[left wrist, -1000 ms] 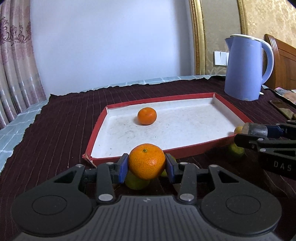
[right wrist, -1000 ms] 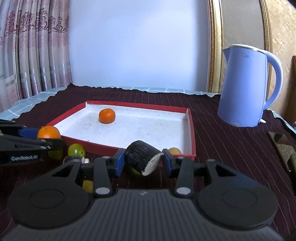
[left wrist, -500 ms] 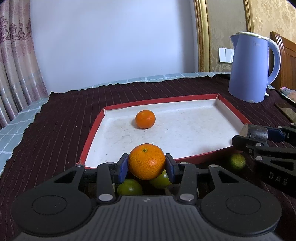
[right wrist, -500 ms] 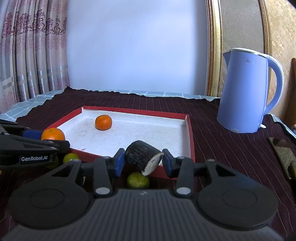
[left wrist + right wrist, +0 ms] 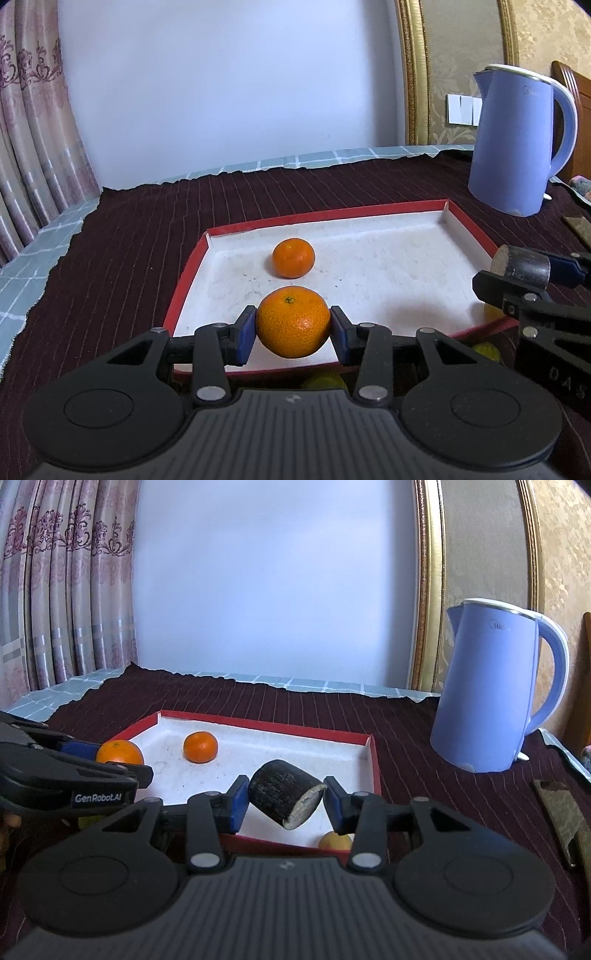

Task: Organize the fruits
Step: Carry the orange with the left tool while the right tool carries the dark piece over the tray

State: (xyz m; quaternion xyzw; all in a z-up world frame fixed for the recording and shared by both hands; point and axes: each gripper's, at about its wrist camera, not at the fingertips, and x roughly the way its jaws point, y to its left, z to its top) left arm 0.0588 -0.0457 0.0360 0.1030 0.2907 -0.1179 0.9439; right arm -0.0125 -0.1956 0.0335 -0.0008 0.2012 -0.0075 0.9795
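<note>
The left gripper (image 5: 293, 326) holds an orange (image 5: 293, 320) between its fingers (image 5: 244, 334), above the near edge of the red tray (image 5: 186, 273). The right gripper (image 5: 282, 799) clamps a dark cylinder (image 5: 280, 797) over the tray's near right corner. A second orange (image 5: 293, 257) lies inside the tray. A kettle (image 5: 491, 698) stands at the worktop's far right.

both cameras sit low behind their own fingers, facing the far wall across the red-edged tray (image 5: 469, 225). the left one looks from the tray's near left, the right one from its near right; both catch the blue kettle (image 5: 491, 690).
</note>
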